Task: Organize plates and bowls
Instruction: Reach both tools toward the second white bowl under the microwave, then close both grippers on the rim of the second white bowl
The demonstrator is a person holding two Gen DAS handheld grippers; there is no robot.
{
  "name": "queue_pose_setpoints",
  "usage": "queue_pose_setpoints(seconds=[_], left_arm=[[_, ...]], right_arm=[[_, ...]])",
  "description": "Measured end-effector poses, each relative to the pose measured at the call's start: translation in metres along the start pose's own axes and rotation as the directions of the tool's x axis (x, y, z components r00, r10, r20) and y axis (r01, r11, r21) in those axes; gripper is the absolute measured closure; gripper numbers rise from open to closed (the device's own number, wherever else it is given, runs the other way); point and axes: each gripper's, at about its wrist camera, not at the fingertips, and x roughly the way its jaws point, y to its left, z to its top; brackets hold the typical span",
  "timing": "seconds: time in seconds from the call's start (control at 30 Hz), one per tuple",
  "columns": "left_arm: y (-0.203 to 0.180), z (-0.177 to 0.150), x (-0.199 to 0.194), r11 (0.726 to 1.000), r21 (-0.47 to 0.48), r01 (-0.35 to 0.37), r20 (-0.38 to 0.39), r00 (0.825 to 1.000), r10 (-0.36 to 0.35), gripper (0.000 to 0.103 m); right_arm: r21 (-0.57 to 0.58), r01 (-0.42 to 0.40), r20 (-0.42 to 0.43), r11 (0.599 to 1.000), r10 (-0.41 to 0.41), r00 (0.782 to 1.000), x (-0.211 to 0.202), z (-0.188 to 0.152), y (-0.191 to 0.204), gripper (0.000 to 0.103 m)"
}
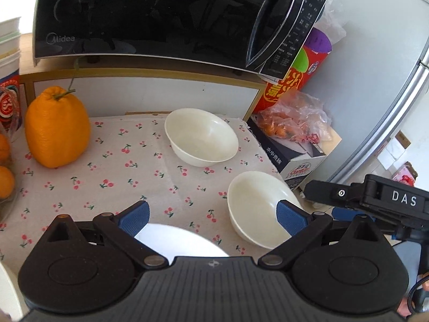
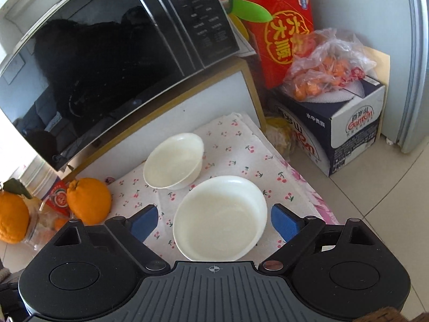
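Black microwave [image 1: 150, 18] sits on a shelf right behind the cherry-print cloth [image 1: 112, 177], taking up the top of both views. Grey fridge [image 1: 380, 86] stands right of the cloth, well apart. Dark carton [image 2: 346, 131] is on the floor right of the cloth, with a plastic bag of small oranges [image 2: 324, 67] on top and a red box [image 2: 281, 26] behind it.

On the cloth: a big orange citrus fruit [image 1: 57, 128] at the far left corner, upright, stem up. Far bowl [image 1: 201, 136], white, near the back edge of the cloth, empty. Near bowl [image 1: 254, 204], white, at the right edge of the cloth, empty, apart from the far bowl. White plate [image 1: 174, 241] at the front edge of the cloth, mostly hidden under the left gripper.

Left gripper [image 1: 211, 217] hangs over the front of the cloth, jaws spread wide, nothing pinched; plate sits below between the blue pads, right pad overlaps the near bowl's rim in view, contact unclear. Right gripper [image 2: 214, 224] is over the cloth's right front, jaws spread wide, near bowl between the pads, pads not touching it.
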Motion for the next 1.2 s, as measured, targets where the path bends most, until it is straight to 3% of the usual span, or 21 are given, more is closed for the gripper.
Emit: queue_pose_setpoints(seconds=[0.17,0.3,0.47,0.53,0.83,1.03,1.2], left_arm=[[-0.002,0.007,0.017,0.998,-0.020,0.058,0.015,0.998,-0.058,0.014],[-0.002,0.010,0.029,0.996,-0.031,0.083,0.000,0.997,-0.083,0.029],[-0.004,0.010,0.045,0.993,-0.041,0.114,-0.049,0.992,-0.116,0.045],[-0.004,0.010,0.051,0.993,-0.037,0.111,-0.067,0.991,-0.114,0.052],[0.004,0.009,0.064,0.988,-0.082,0.128,-0.112,0.984,-0.136,0.064],[0.004,0.006,0.071,0.988,-0.096,0.122,-0.129,0.983,-0.133,0.073],[-0.001,0.006,0.081,0.989,-0.099,0.109,-0.139,0.983,-0.122,0.089]], right_arm=[[0.167,0.008,-0.046,0.986,0.000,0.999,0.019,0.002,-0.022,0.010],[0.332,-0.002,-0.091,0.943,0.034,0.995,0.035,-0.002,-0.039,0.011],[0.399,0.008,-0.099,0.917,0.034,0.995,0.043,-0.006,-0.046,0.017],[0.400,0.017,-0.094,0.916,0.022,0.995,0.042,-0.006,-0.047,0.025],[0.488,0.057,-0.118,0.871,0.001,0.993,0.048,-0.008,-0.063,0.063],[0.547,0.062,-0.116,0.835,0.002,0.993,0.047,-0.011,-0.072,0.077],[0.528,0.055,-0.112,0.848,0.005,0.994,0.046,-0.010,-0.071,0.089]])
